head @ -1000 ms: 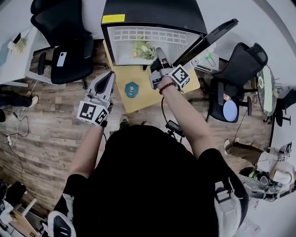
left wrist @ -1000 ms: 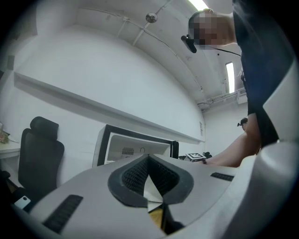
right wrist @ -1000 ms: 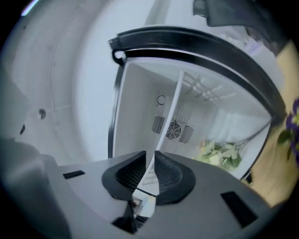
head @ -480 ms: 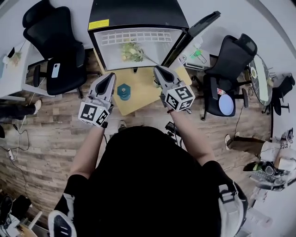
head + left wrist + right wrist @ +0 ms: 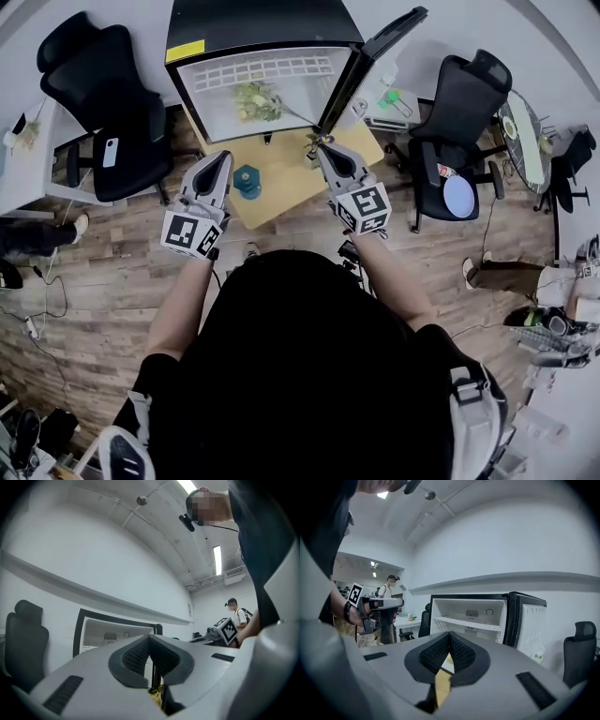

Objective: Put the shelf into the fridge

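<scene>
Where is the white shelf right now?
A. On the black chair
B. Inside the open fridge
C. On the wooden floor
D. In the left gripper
B: in the right gripper view the white shelf lies level across the inside of the open fridge.

the head view looks steeply down from above the person onto the open fridge; both gripper views sit low, nearer, facing that same fridge.
</scene>
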